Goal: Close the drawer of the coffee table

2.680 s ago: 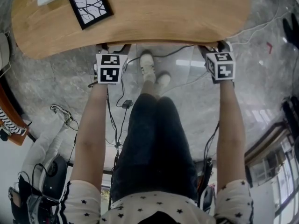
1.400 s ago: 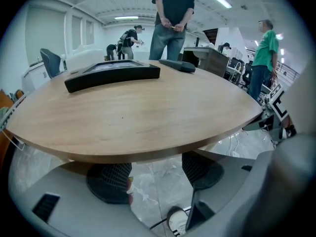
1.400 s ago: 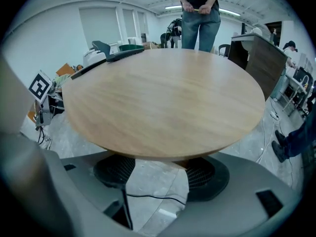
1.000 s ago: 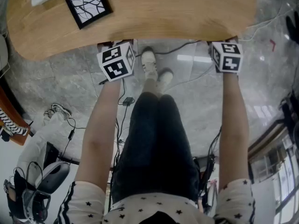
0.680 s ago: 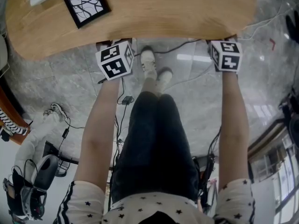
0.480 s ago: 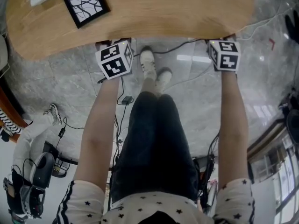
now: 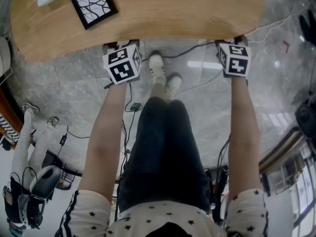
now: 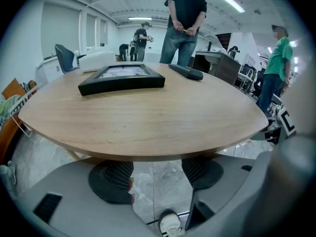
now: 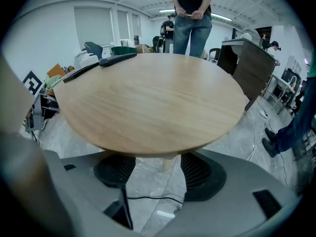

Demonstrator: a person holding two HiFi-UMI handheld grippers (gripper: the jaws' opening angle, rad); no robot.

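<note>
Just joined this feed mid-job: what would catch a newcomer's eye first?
The big oval wooden table spans the top of the head view, with a black-framed picture lying on its left part. The left gripper and right gripper sit at the table's near edge, jaws apart and holding nothing. No drawer shows in any view.
</note>
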